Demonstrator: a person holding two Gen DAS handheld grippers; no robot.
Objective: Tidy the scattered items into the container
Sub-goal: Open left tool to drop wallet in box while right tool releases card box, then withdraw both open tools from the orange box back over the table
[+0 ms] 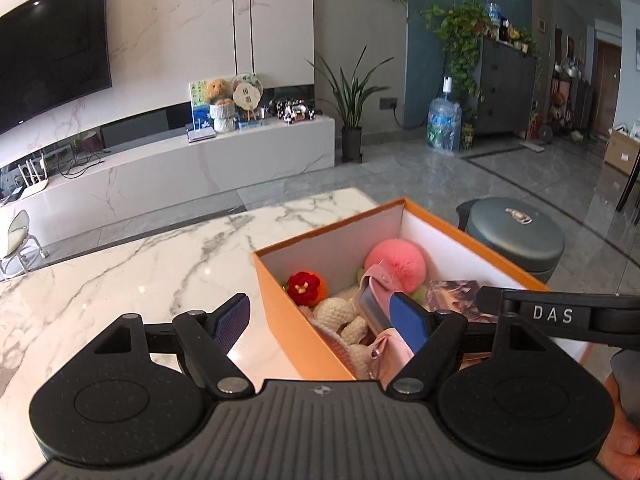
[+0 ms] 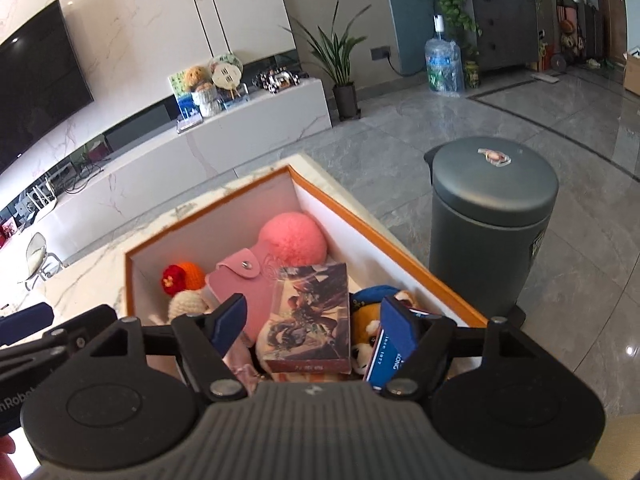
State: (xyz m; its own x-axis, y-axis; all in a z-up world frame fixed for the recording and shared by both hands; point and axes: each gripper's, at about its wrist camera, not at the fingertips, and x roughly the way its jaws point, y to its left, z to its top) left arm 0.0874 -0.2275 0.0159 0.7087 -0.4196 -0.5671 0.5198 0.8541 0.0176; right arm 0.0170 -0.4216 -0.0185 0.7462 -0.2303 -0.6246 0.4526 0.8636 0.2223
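The orange box [image 1: 328, 224] [image 2: 208, 200] stands at the right end of the marble table [image 1: 140, 264]. Inside lie a pink pom-pom [image 2: 292, 240], a red and orange crochet piece [image 2: 180, 276], a cream crochet doll [image 1: 340, 312], a pink snap wallet [image 2: 244, 280], a picture-printed card box [image 2: 308, 320], a plush dog with a blue hat [image 2: 368, 312] and a blue card pack [image 2: 380, 360]. My left gripper [image 1: 320, 312] is open, straddling the box's near left wall. My right gripper [image 2: 315, 314] hovers open over the card box, pads apart from it.
A grey lidded bin [image 2: 488, 220] stands on the floor just right of the table corner. Across the grey tiled floor are a white TV bench [image 1: 200, 164], a potted plant [image 1: 352, 120] and a water bottle [image 1: 444, 120]. A hand [image 1: 624, 448] shows at the right edge.
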